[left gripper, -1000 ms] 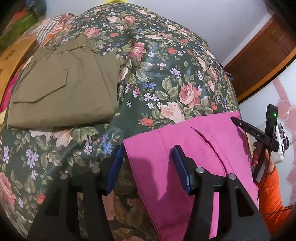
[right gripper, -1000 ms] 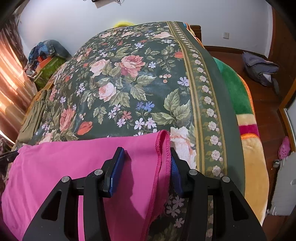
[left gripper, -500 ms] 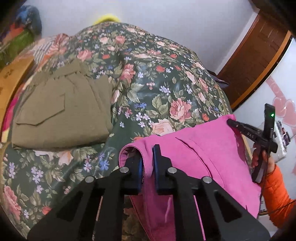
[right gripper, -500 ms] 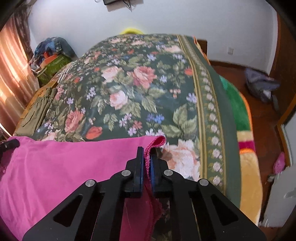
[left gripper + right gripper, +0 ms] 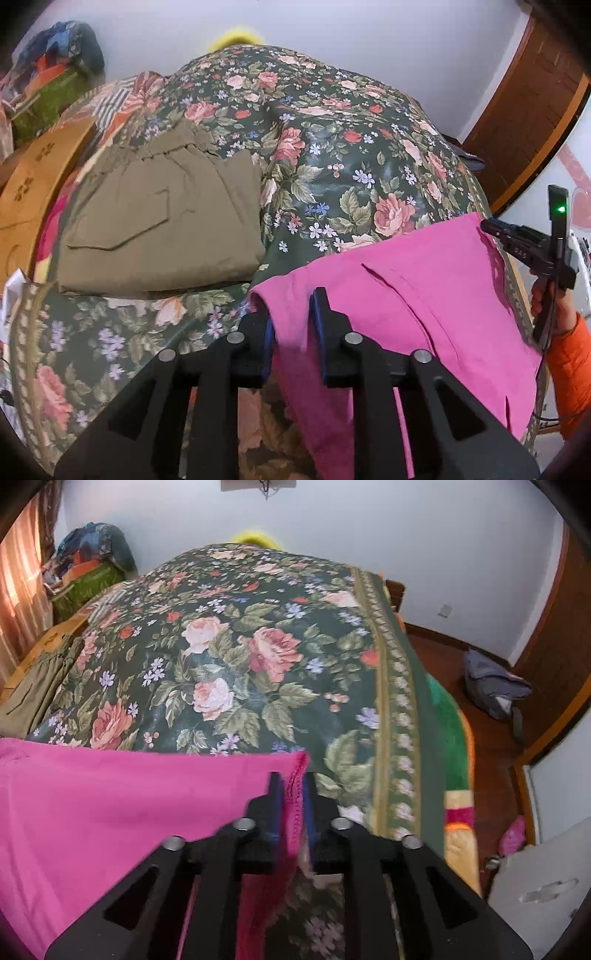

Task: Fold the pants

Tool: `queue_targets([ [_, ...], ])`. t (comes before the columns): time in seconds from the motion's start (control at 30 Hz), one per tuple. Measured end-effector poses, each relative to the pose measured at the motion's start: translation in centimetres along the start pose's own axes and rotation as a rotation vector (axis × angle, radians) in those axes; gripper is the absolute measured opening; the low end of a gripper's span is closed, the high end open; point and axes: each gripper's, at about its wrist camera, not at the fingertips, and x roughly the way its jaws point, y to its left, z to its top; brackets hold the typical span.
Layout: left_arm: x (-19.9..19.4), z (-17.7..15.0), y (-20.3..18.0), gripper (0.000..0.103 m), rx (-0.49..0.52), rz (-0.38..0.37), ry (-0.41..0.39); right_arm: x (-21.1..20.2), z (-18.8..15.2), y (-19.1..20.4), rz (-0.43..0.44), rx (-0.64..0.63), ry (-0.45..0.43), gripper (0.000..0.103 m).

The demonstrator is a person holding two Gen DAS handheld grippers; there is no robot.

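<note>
Left wrist view: left gripper (image 5: 291,325), jaws clamped on one near corner of the pink pants (image 5: 413,295); a second ago they stood apart astride that corner. Right wrist view: right gripper (image 5: 293,805), jaws likewise closed on the opposite hemmed corner, also open a second ago. Pink pants: spread across the near edge of the bed (image 5: 332,155), its cover floral on dark green, both held corners now raised slightly off it. Judgement: both grasps secured, the cloth ready to be lifted and carried over for a fold. Olive pants (image 5: 162,221): folded, at the bed's left edge. Writing: small white lettering on the right gripper's body, too small to read.
</note>
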Motion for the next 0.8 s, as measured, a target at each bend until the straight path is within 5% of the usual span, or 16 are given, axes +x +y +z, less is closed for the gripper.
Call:
queue_targets([
  [0.2,-2.8,-0.6,-0.3,0.018,-0.001,0.018,-0.022,-3.7,-1.2,-0.1,0.061,-0.003,-0.002,0.028],
  [0.4,-5.0,-2.5,-3.1,0.023,0.03,-0.048,-0.012,-8.1,-4.3,2.0,0.158,0.004,-0.007,0.037],
  [0.57,-5.5,-4.9,-6.3,0.035,0.083,-0.092,0.021,-10.4,-7.4,3.7,0.218,0.026,0.002,0.041],
  [0.8,-4.6,-8.7,-8.0,0.036,0.14,-0.092,0.079,-9.5,-12.3,5.0,0.307,0.098,0.103,0.041],
])
